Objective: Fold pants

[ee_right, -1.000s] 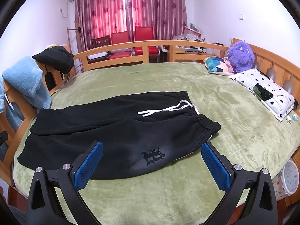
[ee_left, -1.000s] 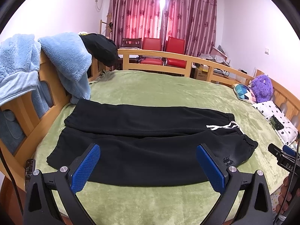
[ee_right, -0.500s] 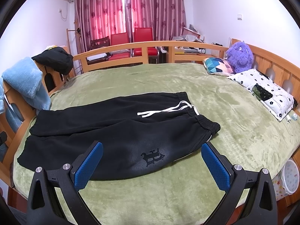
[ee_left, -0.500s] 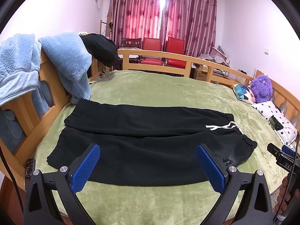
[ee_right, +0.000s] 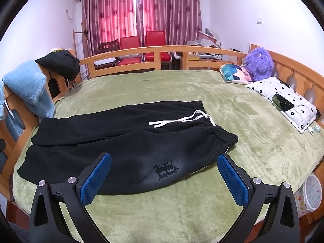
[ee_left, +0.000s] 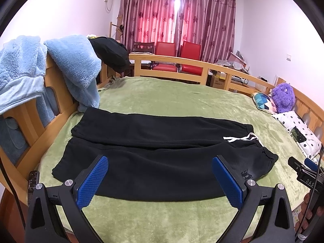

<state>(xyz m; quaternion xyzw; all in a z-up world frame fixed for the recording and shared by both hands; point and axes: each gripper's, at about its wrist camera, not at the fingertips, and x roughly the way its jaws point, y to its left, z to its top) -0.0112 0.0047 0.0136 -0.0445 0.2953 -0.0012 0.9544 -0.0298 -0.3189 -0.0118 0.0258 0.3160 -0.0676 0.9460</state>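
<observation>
One pair of pants [ee_right: 125,141], two pillows [ee_right: 283,99], one purple plush toy [ee_right: 258,63], two red chairs [ee_right: 141,46], perhaps two blue blankets [ee_left: 75,66].

A home bedroom: wooden-railed bed [ee_right: 202,49], green blanket [ee_right: 162,85], pillows [ee_right: 283,99], curtains [ee_right: 141,10].

Hidden and cut-off parts around the black pants

The left gripper [ee_left: 160,179] blue pads [ee_left: 92,181] cover part of the black pants [ee_left: 158,147] near hem, and the right gripper [ee_right: 164,179] does likewise in its own view; the right gripper body [ee_left: 303,174], right of the pants, is cut by the frame edge (its lettering reads only partly), and the small device [ee_left: 32,179] left of the pants is too small to identify.
</observation>
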